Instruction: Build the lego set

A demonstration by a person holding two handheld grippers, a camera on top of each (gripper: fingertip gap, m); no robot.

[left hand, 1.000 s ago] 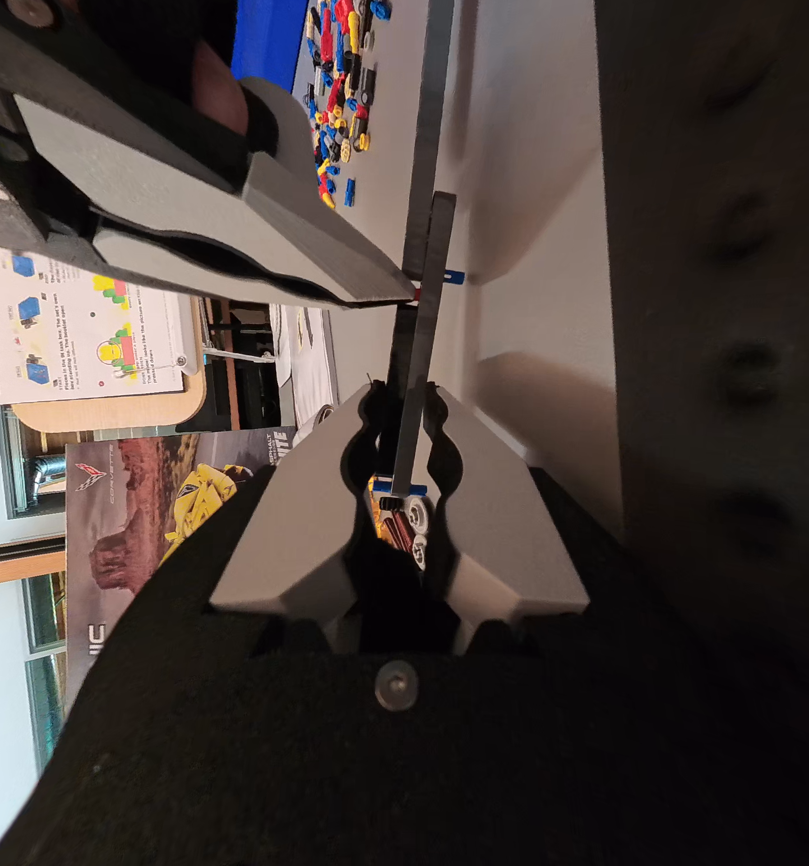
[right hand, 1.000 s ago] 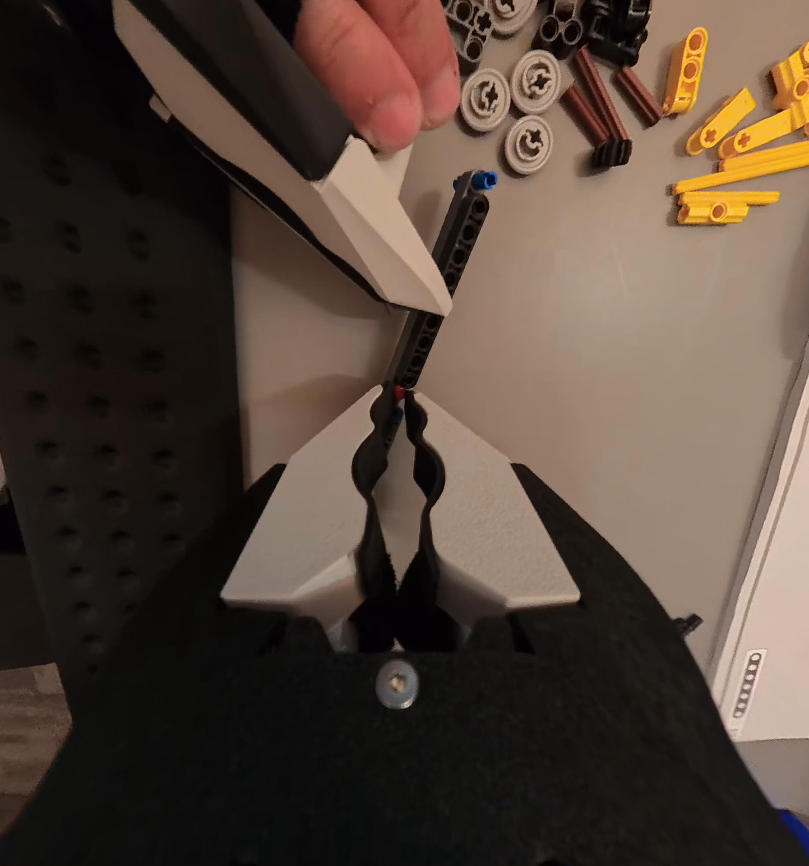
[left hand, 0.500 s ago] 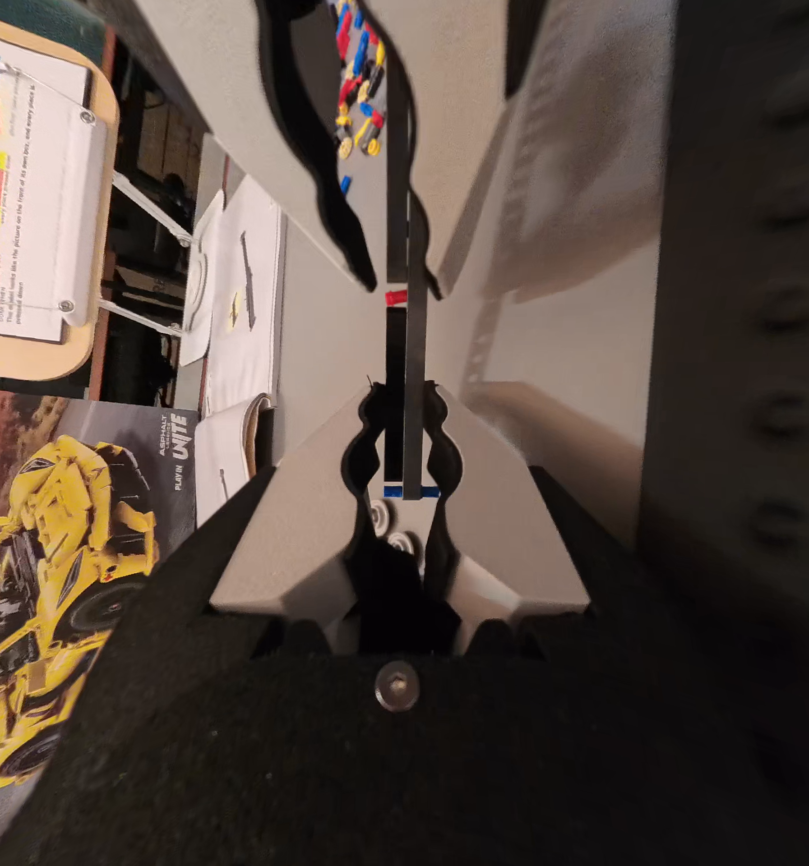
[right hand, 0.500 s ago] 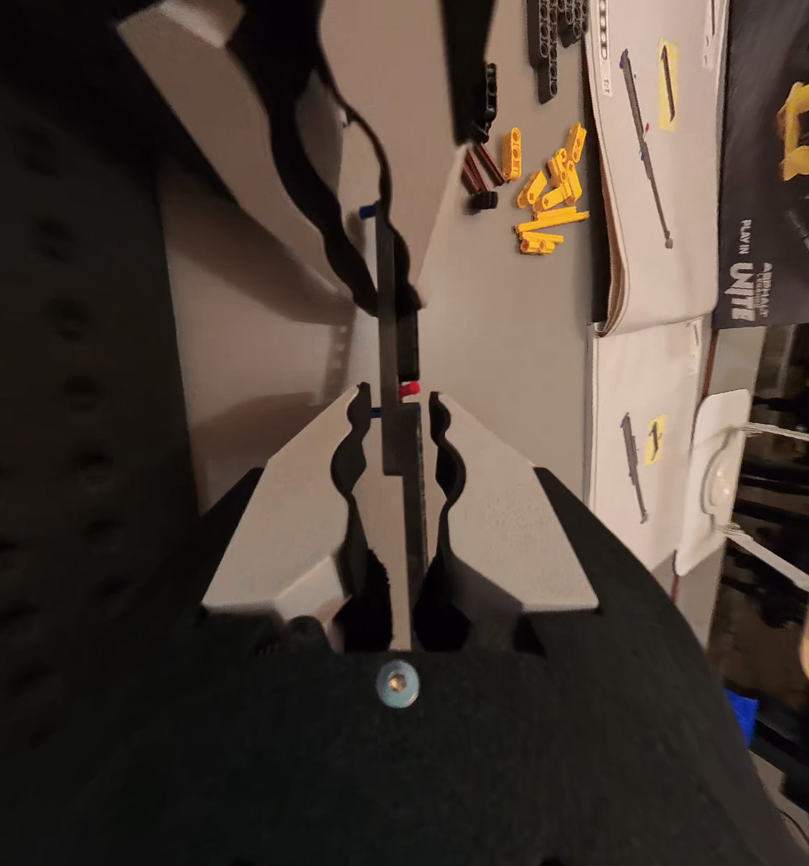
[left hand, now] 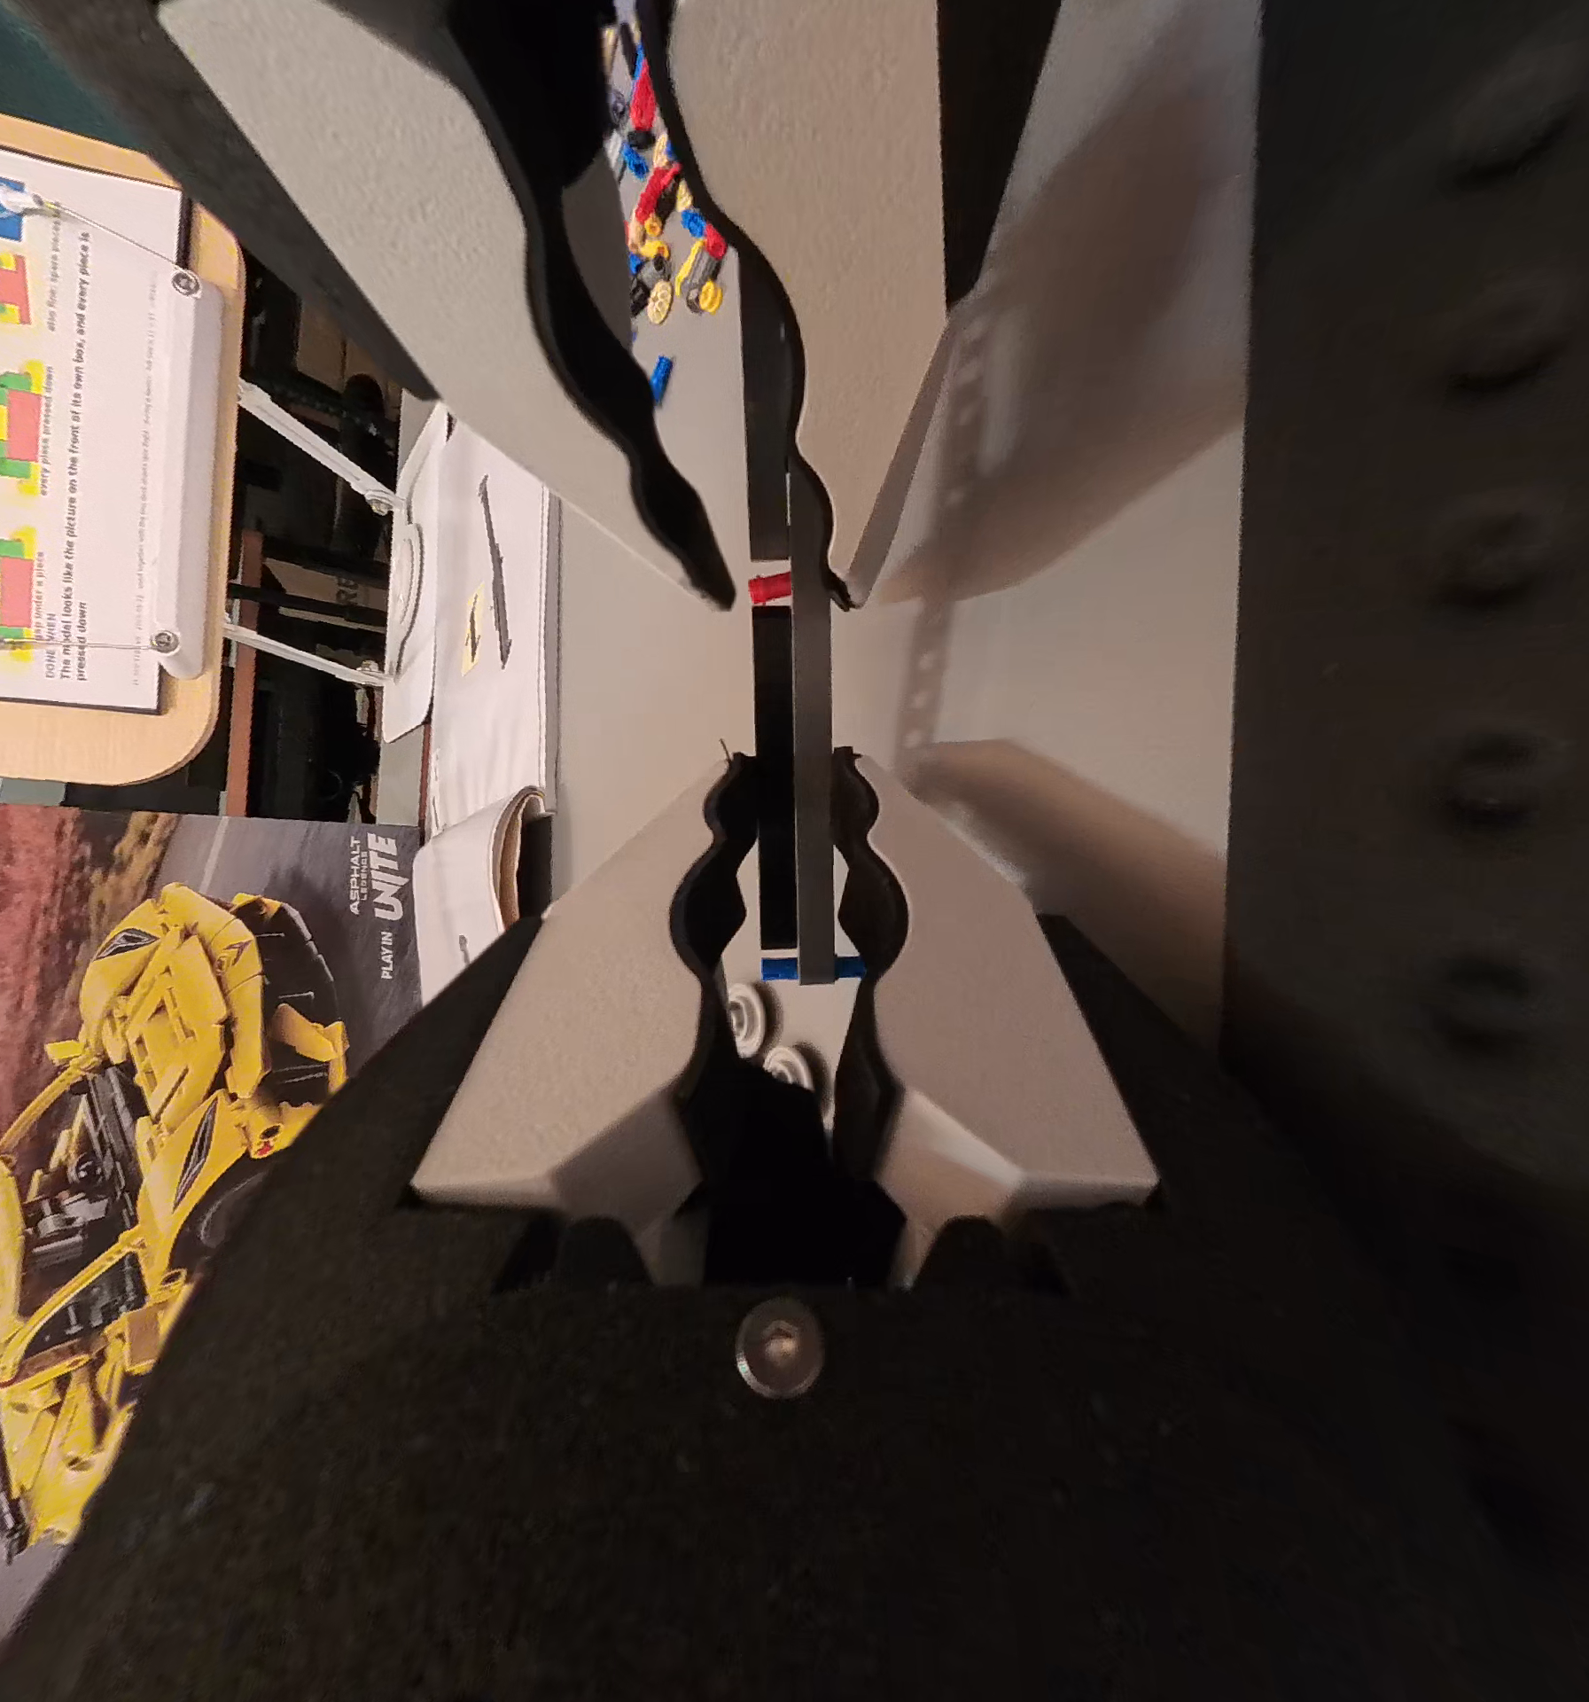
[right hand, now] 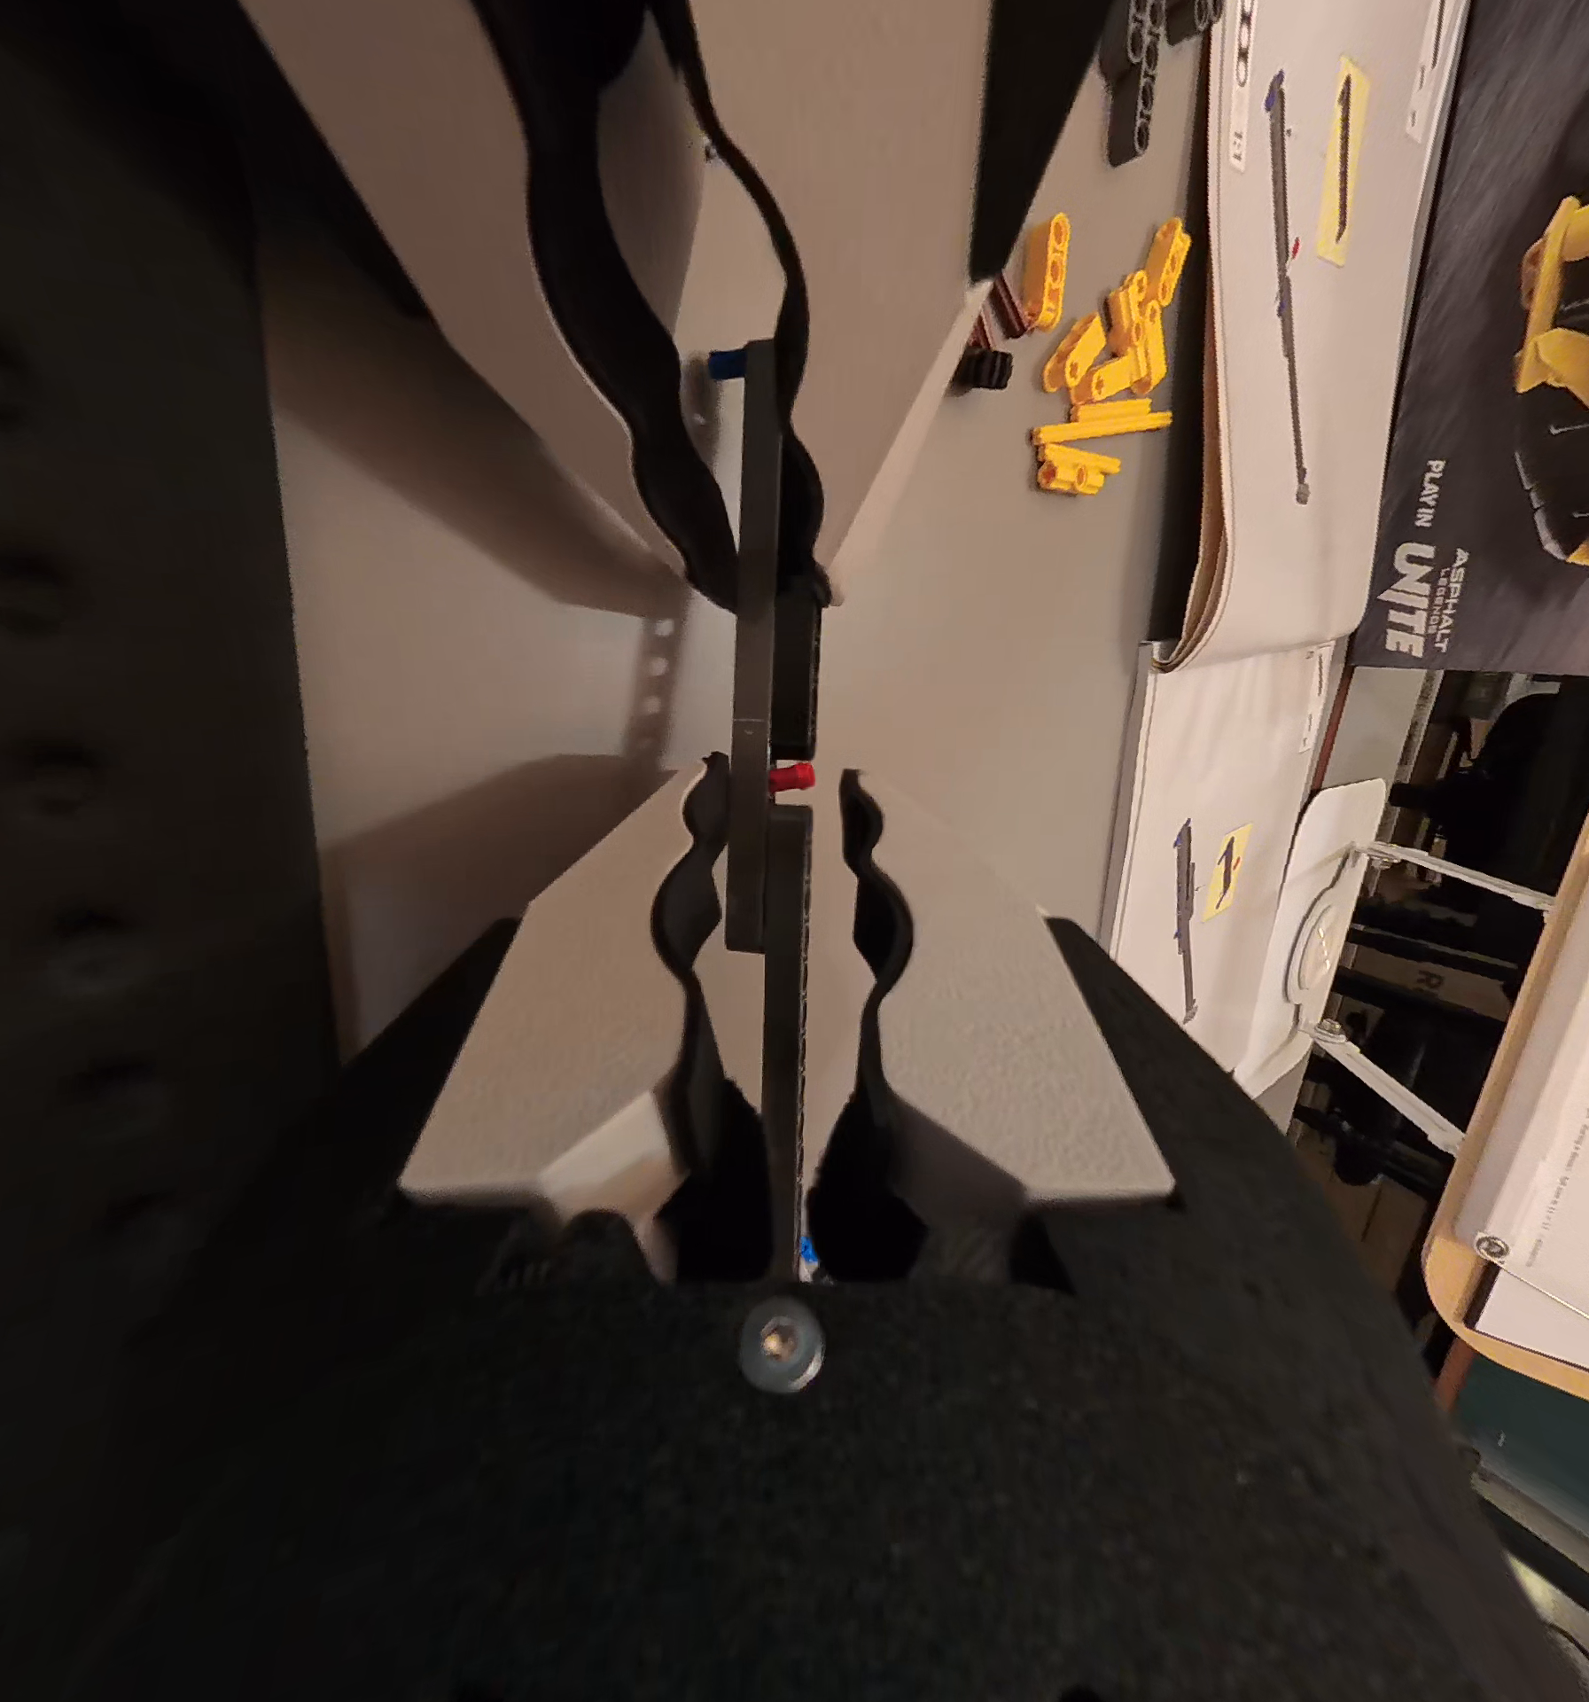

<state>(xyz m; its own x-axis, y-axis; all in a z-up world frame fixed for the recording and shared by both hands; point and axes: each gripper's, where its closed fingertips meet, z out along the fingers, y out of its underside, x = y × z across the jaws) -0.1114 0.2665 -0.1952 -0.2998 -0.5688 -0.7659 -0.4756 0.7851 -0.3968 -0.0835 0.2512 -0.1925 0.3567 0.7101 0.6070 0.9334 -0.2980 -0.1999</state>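
Observation:
A dark grey long beam (left hand: pixel 813 691) has two black beams (left hand: pixel 772 783) lying against its side, with a red pin (left hand: pixel 769 588) in the gap between them and a blue pin (left hand: pixel 777 967) at its near end. My left gripper (left hand: pixel 788 760) is shut on the grey beam and one black beam. My right gripper (right hand: pixel 779 769) faces it tip to tip. Its jaws are apart around the grey beam (right hand: pixel 754 645) and the other black beam (right hand: pixel 790 921), with a gap beside the red pin (right hand: pixel 790 776). The assembly is held above the grey table (left hand: pixel 643 718).
Loose coloured pieces (left hand: pixel 671 249) lie far off, yellow pieces (right hand: pixel 1103 368) and black beams to the right. Grey wheels (left hand: pixel 754 1018) lie under the left gripper. An open instruction booklet (right hand: pixel 1278 322), the yellow-car box (left hand: pixel 173 1059) and a sheet stand (left hand: pixel 63 414) line one side. A black perforated panel (left hand: pixel 1462 645) stands close by.
A second ago my right gripper was pinched shut at the red pin. It has opened and slid along the beams toward my left gripper. Both grippers turned; the left keeps its hold.

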